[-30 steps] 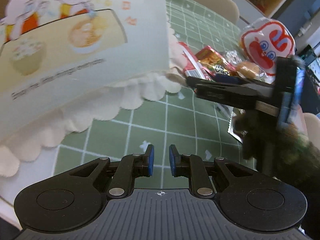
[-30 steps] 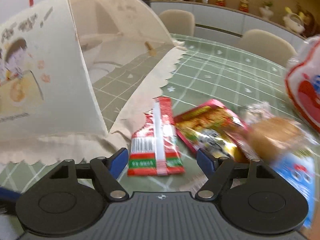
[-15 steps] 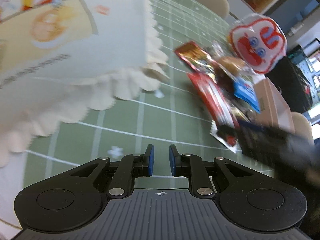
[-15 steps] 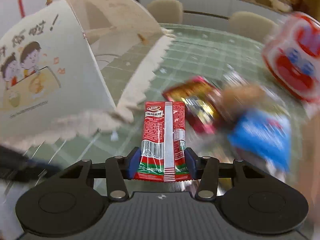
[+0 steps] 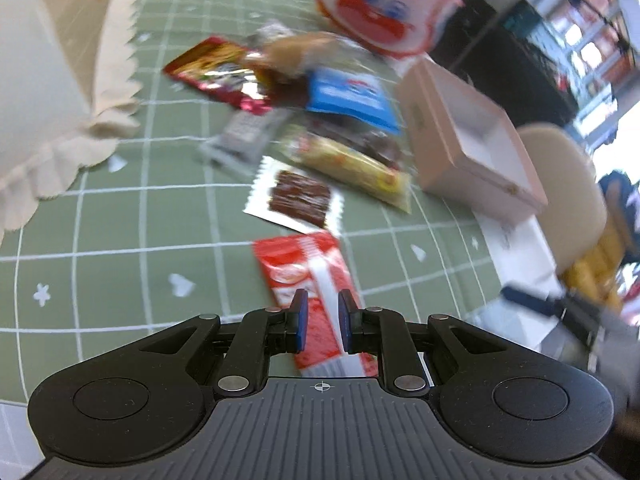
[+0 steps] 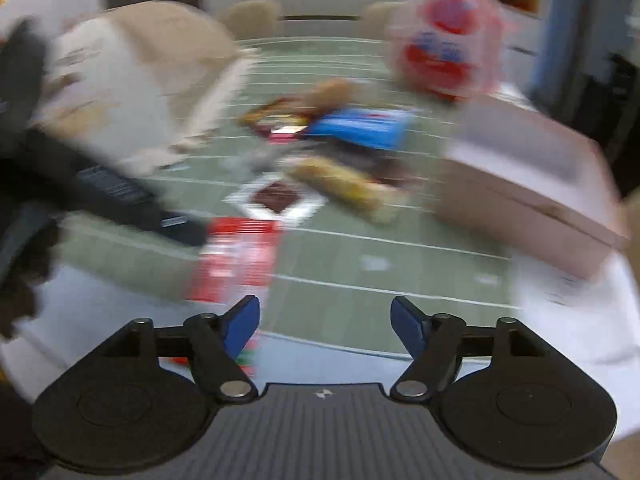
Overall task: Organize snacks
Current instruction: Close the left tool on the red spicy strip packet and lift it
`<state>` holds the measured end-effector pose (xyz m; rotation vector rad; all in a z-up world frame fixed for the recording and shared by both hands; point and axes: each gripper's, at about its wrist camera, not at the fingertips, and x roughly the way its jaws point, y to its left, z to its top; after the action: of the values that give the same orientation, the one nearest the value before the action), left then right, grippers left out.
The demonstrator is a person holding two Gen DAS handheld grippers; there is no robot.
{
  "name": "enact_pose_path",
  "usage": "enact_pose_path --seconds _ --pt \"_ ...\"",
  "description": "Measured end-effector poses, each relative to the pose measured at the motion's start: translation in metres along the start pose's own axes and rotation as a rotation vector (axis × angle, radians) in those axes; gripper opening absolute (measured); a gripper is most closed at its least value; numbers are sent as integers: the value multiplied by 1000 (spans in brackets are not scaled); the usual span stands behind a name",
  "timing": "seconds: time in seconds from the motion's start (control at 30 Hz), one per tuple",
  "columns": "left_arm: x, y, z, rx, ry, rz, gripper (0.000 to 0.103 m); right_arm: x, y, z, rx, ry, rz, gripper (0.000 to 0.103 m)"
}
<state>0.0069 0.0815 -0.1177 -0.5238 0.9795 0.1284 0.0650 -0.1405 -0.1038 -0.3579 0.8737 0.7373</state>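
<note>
Green gridded tablecloth (image 5: 120, 216) fills both views; the open pink box (image 5: 480, 136) sits at right, the snack pile (image 5: 328, 120) at upper centre. The red snack packet (image 5: 316, 292), clamped between my right fingers half a second ago, now lies flat on the cloth at lower centre of the left view. My right gripper (image 6: 325, 322) has just been opening and stands apart, empty. My left gripper (image 5: 322, 322) is nearly together, gripping nothing, hovering over the packet. Judgement: packet released short of the box; sorting remains undone.

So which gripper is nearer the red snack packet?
Left. The left gripper sits right over the red snack packet; the open right gripper is off to its side.
</note>
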Motion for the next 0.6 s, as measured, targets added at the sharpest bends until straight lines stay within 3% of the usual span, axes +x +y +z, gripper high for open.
enact_pose_path --seconds 0.17,0.27,0.37,0.47,0.6 --pt "14 -58 -15 240 -36 155 19 22 -45 -4 137 37 -101 81" --pt "31 -77 -29 370 -15 266 24 35 -55 -3 127 71 -114 81" --pt "32 -73 -36 345 -23 329 25 38 -49 2 48 56 -31 81" --pt "25 -60 -37 238 -32 384 29 42 -30 8 -60 50 81 81" --pt "18 -50 -39 89 -62 355 28 51 -16 10 -147 69 224 82"
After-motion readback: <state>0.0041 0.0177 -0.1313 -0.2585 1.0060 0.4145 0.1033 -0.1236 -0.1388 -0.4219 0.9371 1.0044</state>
